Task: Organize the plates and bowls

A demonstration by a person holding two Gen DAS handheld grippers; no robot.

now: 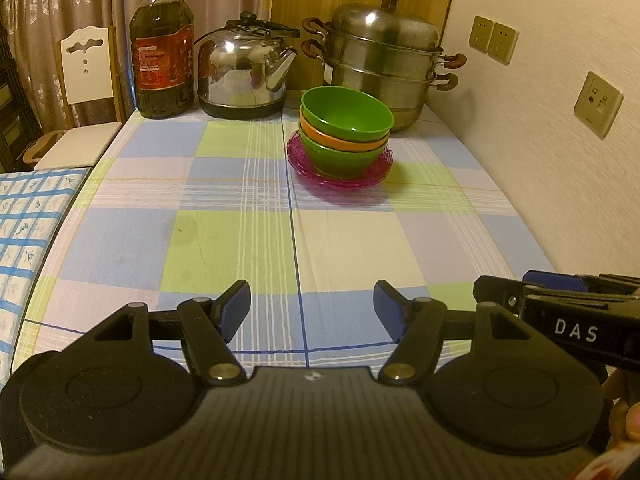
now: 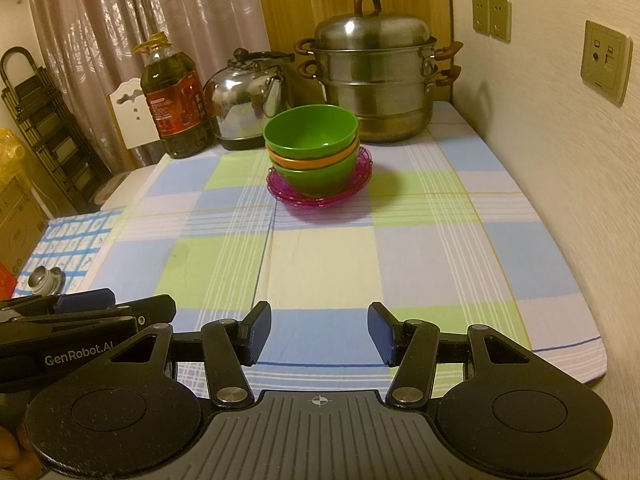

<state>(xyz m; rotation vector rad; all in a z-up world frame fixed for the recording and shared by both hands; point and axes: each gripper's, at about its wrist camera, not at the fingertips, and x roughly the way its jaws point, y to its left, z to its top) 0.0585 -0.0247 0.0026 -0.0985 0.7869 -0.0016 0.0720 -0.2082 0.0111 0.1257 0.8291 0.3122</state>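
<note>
Three bowls are nested on the checked tablecloth: a green bowl (image 1: 346, 110) (image 2: 310, 133) on top, an orange one (image 1: 340, 140) (image 2: 312, 160) in the middle, another green one (image 1: 340, 158) (image 2: 316, 180) below. They stand on stacked pink plates (image 1: 304, 162) (image 2: 280, 188). My left gripper (image 1: 312, 312) is open and empty, well short of the stack near the front edge. My right gripper (image 2: 319, 334) is also open and empty, at a similar distance. Each gripper's body shows at the other view's edge.
At the back stand an oil bottle (image 1: 162, 48) (image 2: 178, 100), a steel kettle (image 1: 244, 72) (image 2: 248, 100) and a tiered steamer pot (image 1: 384, 60) (image 2: 376, 80). A wall with sockets (image 1: 598, 104) runs along the right. A chair (image 1: 86, 80) and a second cloth-covered surface (image 1: 32, 216) lie left.
</note>
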